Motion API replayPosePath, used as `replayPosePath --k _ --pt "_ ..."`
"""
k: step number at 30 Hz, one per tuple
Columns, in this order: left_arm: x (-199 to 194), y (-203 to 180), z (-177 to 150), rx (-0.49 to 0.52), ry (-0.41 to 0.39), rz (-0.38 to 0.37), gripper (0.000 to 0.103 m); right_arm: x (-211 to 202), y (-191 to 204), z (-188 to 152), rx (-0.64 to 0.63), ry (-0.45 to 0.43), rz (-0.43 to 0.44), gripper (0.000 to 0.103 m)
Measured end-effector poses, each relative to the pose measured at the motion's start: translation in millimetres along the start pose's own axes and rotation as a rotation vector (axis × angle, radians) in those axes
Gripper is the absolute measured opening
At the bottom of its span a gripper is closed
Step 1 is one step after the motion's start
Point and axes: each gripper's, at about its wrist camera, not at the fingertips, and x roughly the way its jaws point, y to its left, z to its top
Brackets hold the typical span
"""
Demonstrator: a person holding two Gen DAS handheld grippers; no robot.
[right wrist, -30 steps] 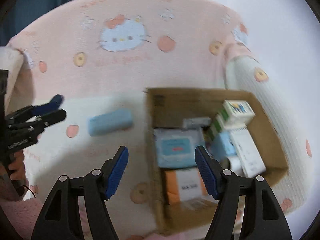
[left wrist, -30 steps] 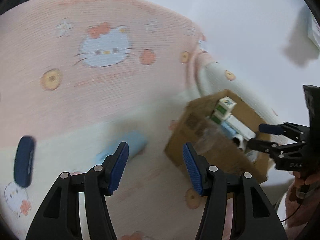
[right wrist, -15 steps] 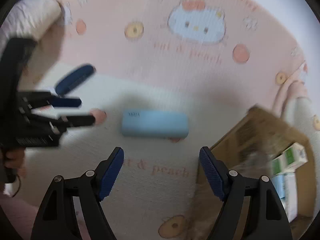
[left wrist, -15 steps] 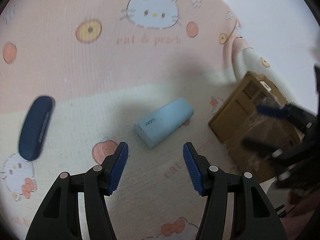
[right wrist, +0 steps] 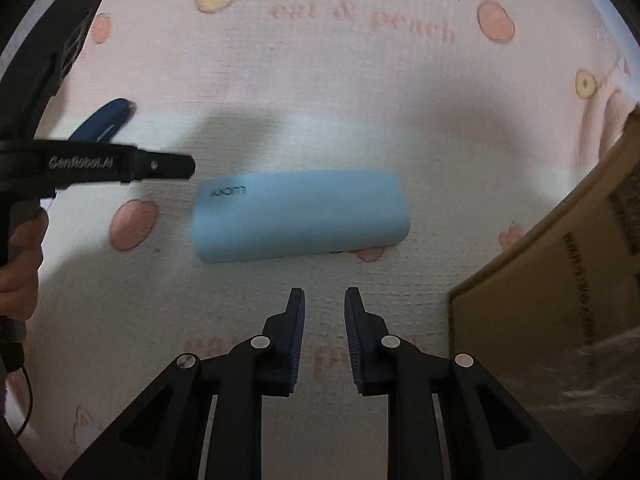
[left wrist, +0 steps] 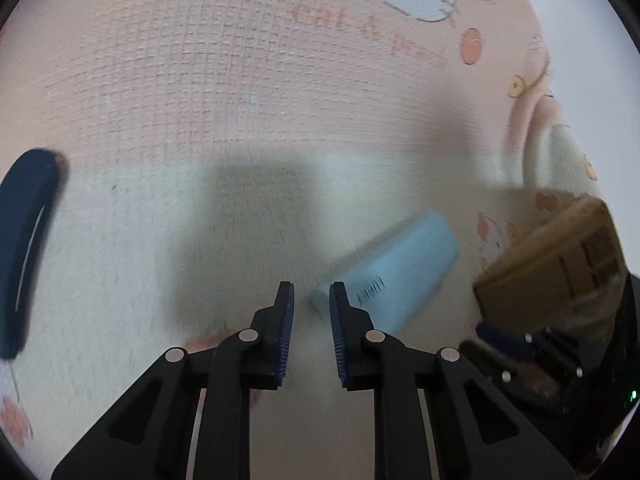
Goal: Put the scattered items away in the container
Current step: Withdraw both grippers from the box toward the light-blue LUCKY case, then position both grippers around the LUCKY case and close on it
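Observation:
A light blue case (right wrist: pixel 300 214) lies flat on the pink and white blanket (right wrist: pixel 360 80), just ahead of my right gripper (right wrist: pixel 324 300); it also shows in the left wrist view (left wrist: pixel 396 276), right of my left gripper (left wrist: pixel 311 294). Both grippers have narrowed to a small gap and hold nothing. A dark blue case (left wrist: pixel 24 248) lies at the far left and also shows in the right wrist view (right wrist: pixel 102 122). The cardboard box (right wrist: pixel 560 280) stands at the right; it shows in the left wrist view (left wrist: pixel 560 256) too.
The left gripper's body (right wrist: pixel 80 164) and the hand that holds it reach in from the left of the right wrist view. The right gripper's fingers (left wrist: pixel 520 352) show at the lower right of the left wrist view.
Both grippers have dropped close to the blanket and their jaws have narrowed from wide open to a small gap. The light blue case now sits nearer both.

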Motion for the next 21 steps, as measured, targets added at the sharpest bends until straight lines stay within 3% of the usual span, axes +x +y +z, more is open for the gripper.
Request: replayPosePath --k 4,6,8,12,21 --pt "18 0 17 0.02 0.009 0.002 0.018 22 -11 5 0.106 0.057 0.037 0.018" --pt "28 -2 22 0.045 0.043 -0.032 0.018 31 -16 5 0.152 0.076 0.04 0.018" --pt "37 -4 23 0.069 0.074 -0.011 0.018 35 -16 4 0.161 0.084 0.05 0.018" --pt "35 -13 11 0.136 0.079 -0.024 0.015 37 -13 0 0.162 0.041 0.105 0.018" --pt "20 -27 -25 0.129 0.1 -0.029 0.008 24 -20 -10 0.168 -0.024 0.145 0.018"
